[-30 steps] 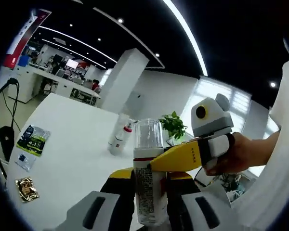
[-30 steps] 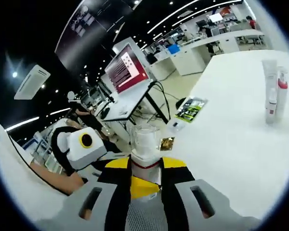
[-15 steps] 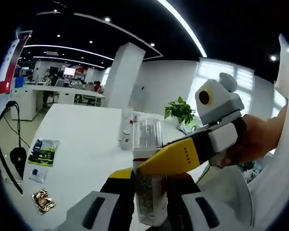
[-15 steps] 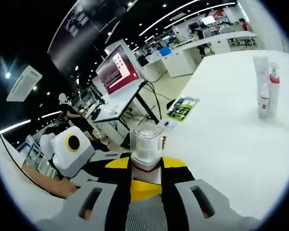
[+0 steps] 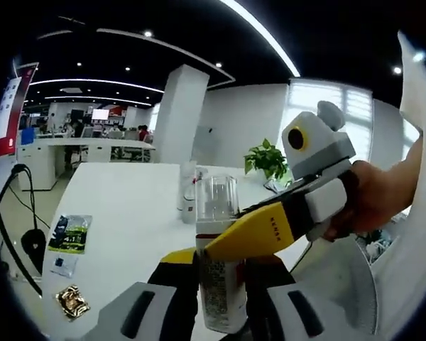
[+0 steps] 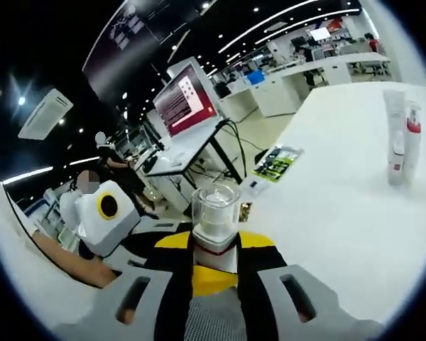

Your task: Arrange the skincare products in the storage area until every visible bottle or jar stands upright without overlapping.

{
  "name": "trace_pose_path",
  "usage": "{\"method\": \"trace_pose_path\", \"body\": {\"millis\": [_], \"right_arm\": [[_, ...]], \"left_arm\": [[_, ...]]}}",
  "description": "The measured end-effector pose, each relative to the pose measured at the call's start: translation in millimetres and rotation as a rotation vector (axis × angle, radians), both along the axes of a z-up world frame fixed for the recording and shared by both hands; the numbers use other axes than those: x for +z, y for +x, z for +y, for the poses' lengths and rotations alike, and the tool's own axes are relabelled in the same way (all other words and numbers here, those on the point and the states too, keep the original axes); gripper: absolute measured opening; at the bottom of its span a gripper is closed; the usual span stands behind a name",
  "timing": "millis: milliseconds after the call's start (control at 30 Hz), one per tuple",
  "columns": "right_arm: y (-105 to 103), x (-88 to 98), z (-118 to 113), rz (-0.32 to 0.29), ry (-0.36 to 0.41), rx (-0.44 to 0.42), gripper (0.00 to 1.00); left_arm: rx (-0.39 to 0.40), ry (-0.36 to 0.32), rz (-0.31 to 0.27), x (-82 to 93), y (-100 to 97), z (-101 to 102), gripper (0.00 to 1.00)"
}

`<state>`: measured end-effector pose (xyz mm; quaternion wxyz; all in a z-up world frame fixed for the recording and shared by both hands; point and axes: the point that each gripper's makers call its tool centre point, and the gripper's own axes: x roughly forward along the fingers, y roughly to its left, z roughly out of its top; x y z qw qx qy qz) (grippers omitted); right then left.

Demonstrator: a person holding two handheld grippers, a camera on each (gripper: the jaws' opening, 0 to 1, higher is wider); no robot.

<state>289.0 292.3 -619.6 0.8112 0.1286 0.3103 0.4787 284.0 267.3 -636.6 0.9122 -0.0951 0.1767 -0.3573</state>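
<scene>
While both claws clamp one bottle (image 5: 216,263) above the table (image 5: 121,213), it stands upright, clear cap up; left claw (image 5: 220,298) grips its body, right claw (image 6: 213,273) its neck.

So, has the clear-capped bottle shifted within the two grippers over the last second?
No. The bottle sits at the same spot between the left gripper and right gripper, its cap level with the yellow jaw as before; the background shifts because the cameras moved.
</scene>
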Motion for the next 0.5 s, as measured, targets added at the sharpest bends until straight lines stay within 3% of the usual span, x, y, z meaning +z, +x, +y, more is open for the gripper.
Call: {"method": "trace_pose_path", "body": {"millis": [100,233,500], "right_arm": [[-0.6,0.8,-3.7,0.034,0.033,-0.013,0.2],[-2.3,-0.2,-9.4,0.035,0.036,-0.01,0.2],[-6.6,-4.9,-16.5,0.052,0.024,0.028,0.21]], "left_arm": [[-0.014,-0.018,0.007,2.8,-2.6,-3.5,0.24],[-0.031,-0.019,0.023,1.3,-4.4,-9.5,0.24],[-0.057,0.018,0.04,-6.4,-7.5,-17.7,0.24]]}}
